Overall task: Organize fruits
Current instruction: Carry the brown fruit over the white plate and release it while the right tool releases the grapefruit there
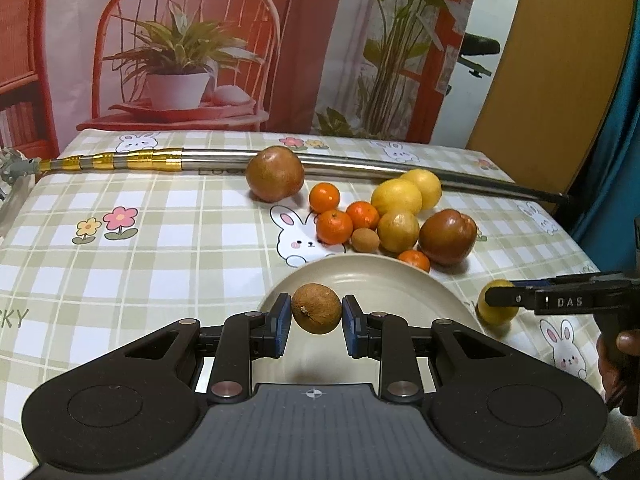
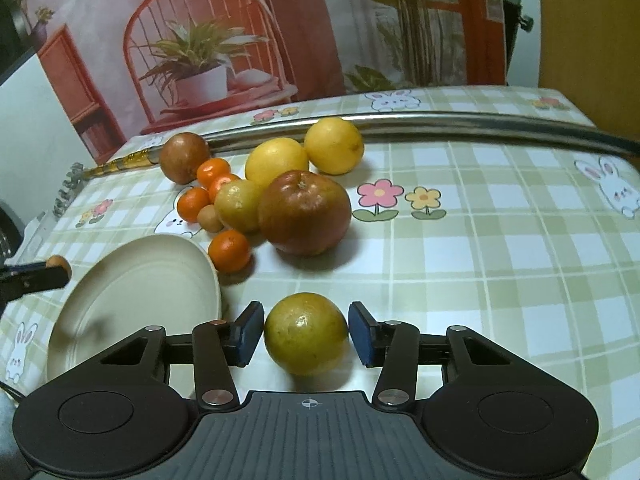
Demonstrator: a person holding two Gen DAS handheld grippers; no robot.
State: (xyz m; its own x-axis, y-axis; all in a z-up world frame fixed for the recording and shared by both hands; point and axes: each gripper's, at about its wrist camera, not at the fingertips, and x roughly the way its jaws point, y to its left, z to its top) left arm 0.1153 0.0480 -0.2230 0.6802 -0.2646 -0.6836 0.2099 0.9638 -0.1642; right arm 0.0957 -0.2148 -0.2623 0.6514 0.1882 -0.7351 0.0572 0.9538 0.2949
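Observation:
My left gripper (image 1: 316,316) is shut on a small brown round fruit (image 1: 316,308), held just above the near rim of a cream plate (image 1: 380,280). Beyond the plate lies a pile of fruit: several tangerines (image 1: 334,226), yellow lemons (image 1: 396,198), a second small brown fruit (image 1: 365,240), and two reddish-brown apples (image 1: 448,236) (image 1: 275,174). In the right wrist view my right gripper (image 2: 306,332) is shut on a yellow-green citrus (image 2: 306,340) low over the tablecloth, just right of the plate (image 2: 140,288). The left gripper (image 2: 52,270) shows at the far left edge.
A long metal pole (image 1: 360,162) with gold bands lies across the far side of the table, behind the fruit. The checked bunny tablecloth (image 2: 500,260) is bare to the right of the pile. A hand (image 1: 624,344) holds the right gripper's grip.

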